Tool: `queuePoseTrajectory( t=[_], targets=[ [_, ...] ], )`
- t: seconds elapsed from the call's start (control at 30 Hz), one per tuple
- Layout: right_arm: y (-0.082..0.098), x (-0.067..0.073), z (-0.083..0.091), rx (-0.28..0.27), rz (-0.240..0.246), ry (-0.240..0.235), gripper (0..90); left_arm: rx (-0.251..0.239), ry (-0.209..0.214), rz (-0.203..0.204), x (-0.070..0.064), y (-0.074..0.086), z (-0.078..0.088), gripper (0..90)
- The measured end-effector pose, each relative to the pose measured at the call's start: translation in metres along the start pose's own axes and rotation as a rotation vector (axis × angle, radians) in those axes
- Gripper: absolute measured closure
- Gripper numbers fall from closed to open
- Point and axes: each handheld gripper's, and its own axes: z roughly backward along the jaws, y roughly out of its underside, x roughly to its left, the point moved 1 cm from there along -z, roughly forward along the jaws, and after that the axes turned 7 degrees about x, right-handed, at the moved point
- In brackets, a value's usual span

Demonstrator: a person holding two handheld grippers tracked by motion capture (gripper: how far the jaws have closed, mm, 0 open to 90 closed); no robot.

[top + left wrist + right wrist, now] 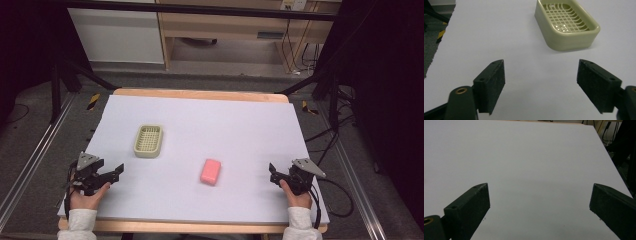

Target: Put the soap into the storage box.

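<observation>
A pink soap bar (211, 171) lies near the middle of the white table sheet (225, 130). A pale green slatted soap dish (148, 140) sits to its left and farther back; in the left gripper view the soap dish (566, 23) is empty and lies ahead to the right. My left gripper (114, 176) rests at the front left, open, nothing between its jaws (541, 85). At the front right my right gripper (272, 172) is open too, its jaws wide apart over bare sheet (540, 207).
The sheet covers a wooden table whose edge (200, 94) shows at the back. Metal frame rails (30, 165) run along both sides on the floor. Cables (340, 200) trail off the right side. A cabinet (225, 30) stands beyond the table.
</observation>
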Motion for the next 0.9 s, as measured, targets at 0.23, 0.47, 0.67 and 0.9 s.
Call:
queuePoseTrajectory(
  t=[0.23, 0.47, 0.67, 0.9],
  targets=[
    [0.001, 0.002, -0.001, 0.003, 0.005, 0.003, 3.5, -0.008, 0.017, 0.008, -0.009, -0.004, 0.004, 26.0],
    [0.002, 0.004, -0.005, 0.015, 0.011, -0.002, 3.6, -0.005, 0.045, -0.009, -0.018, -0.008, 0.005, 26.4],
    [0.003, 0.007, -0.008, 0.013, -0.001, -0.02, 3.6, -0.017, 0.072, -0.036, -0.031, -0.012, 0.006, 26.5],
    [0.003, 0.007, -0.008, 0.017, -0.009, -0.025, 4.0, 0.001, 0.092, -0.058, -0.041, -0.013, 0.004, 25.9]
  ],
)
